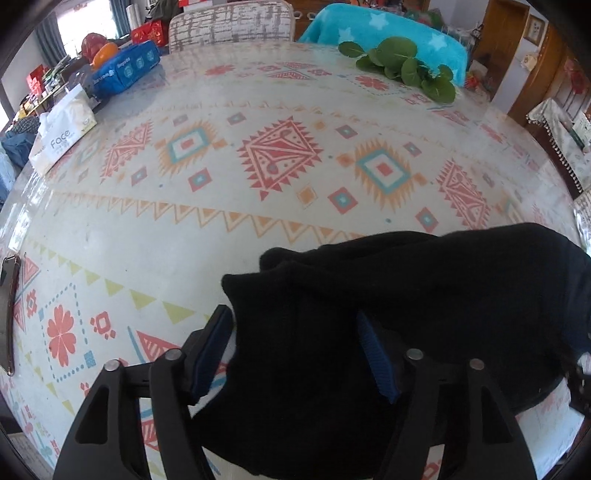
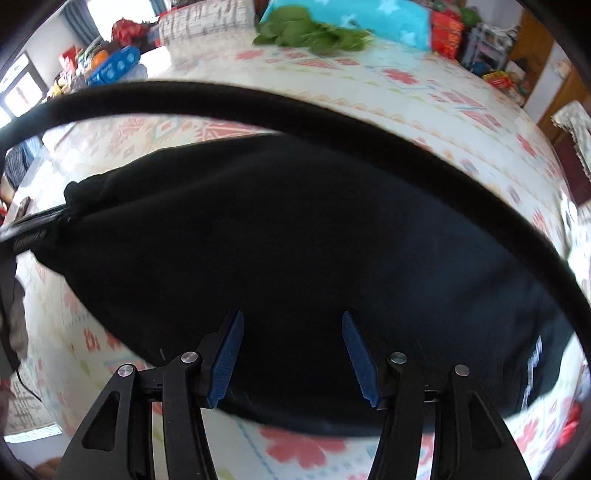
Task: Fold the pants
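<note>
The black pants [image 1: 424, 295] lie bunched on the patterned table [image 1: 229, 206]. My left gripper [image 1: 295, 325] is open, with a fold of the pants lying between its blue-padded fingers [image 1: 214, 347]. In the right wrist view the pants [image 2: 295, 240] spread wide across the table. My right gripper [image 2: 291, 328] is open just above the cloth, holding nothing. A black band of the pants [image 2: 332, 118] arcs across this view in front of the camera. The other gripper's black tip [image 2: 33, 225] touches the pants at the left edge.
A tissue box [image 1: 62, 136] and a blue pack [image 1: 125, 68] sit at the table's far left. Green leaves [image 1: 406, 66] lie at the far right. Chairs, one with a turquoise star blanket [image 1: 388, 26], stand behind the table. A dark object [image 1: 7, 314] lies at the left edge.
</note>
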Demonstrator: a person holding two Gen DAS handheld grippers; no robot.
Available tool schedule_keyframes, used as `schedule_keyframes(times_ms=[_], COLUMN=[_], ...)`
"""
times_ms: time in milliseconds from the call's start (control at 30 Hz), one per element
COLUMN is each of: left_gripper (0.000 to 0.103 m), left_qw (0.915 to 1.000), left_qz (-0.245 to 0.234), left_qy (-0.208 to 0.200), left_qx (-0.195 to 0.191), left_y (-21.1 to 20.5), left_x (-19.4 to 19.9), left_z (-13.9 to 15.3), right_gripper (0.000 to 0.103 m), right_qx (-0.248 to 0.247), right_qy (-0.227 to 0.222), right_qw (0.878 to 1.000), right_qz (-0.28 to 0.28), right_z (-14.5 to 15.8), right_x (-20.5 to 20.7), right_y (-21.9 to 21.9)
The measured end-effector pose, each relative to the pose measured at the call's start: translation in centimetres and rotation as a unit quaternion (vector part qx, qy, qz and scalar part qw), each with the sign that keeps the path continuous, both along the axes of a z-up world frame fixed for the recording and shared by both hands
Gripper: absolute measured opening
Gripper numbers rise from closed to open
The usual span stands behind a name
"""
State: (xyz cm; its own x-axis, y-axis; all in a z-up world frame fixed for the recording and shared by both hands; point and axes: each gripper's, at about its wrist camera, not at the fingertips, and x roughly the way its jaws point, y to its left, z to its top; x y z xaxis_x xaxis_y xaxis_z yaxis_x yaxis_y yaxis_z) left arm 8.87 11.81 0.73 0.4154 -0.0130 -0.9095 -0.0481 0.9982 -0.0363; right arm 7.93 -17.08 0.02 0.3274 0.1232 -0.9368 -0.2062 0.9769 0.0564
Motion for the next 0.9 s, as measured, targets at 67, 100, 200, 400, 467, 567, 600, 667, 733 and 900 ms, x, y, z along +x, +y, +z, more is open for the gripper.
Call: schedule_keyframes(times_ms=[67, 100, 200, 400, 467, 567, 600, 667, 733, 900], left_gripper=[0.082, 0.082, 0.082, 0.082, 0.082, 0.082, 0.082, 0.082, 0.082, 0.082], left_qw=[0.9999, 0.9999, 0.9994, 0.9987, 0.9986, 0.9973, 0.9971, 0.9972, 0.9976, 0.9984], left_qz=[0.013, 0.016, 0.031, 0.008, -0.020, -0.061, -0.069, -0.071, -0.069, -0.054], left_qy=[0.000, 0.000, 0.003, -0.045, -0.045, -0.038, -0.030, -0.020, -0.007, -0.015], left_qx=[-0.001, -0.003, -0.016, -0.022, -0.018, -0.011, -0.008, -0.004, 0.000, -0.012], left_y=[0.5, 0.7, 1.2, -2.2, -4.9, -8.6, -9.7, -10.5, -10.7, -9.6], left_x=[0.2, 0.2, 0.0, -2.4, -2.6, -2.7, -2.7, -2.7, -2.8, -4.0], left_z=[-0.1, -0.1, 0.7, 4.6, 4.6, 3.4, 2.7, 1.8, 0.9, 2.2], right_gripper=[0.060, 0.060, 0.060, 0.060, 0.060, 0.060, 0.060, 0.060, 0.059, 0.059], right_qx=[-0.005, -0.014, -0.038, -0.004, -0.019, -0.027, -0.030, -0.032, -0.017, -0.044], right_qy=[-0.008, -0.011, -0.003, -0.033, -0.048, -0.044, -0.033, -0.024, -0.030, -0.025], right_qw=[1.000, 1.000, 0.999, 0.999, 0.997, 0.995, 0.995, 0.995, 0.995, 0.997], right_qz=[0.000, 0.002, 0.017, -0.027, -0.056, -0.080, -0.088, -0.095, -0.090, -0.063], right_z=[0.2, 0.3, 0.2, 3.1, 3.1, 2.1, 1.4, 1.0, 1.1, 1.5], right_x=[-1.6, -2.1, -3.6, -3.9, -2.7, -1.9, -1.9, -2.8, -4.1, -5.3], right_y=[-1.0, -1.2, -1.5, -4.5, -5.7, -6.9, -7.6, -8.5, -9.5, -9.9])
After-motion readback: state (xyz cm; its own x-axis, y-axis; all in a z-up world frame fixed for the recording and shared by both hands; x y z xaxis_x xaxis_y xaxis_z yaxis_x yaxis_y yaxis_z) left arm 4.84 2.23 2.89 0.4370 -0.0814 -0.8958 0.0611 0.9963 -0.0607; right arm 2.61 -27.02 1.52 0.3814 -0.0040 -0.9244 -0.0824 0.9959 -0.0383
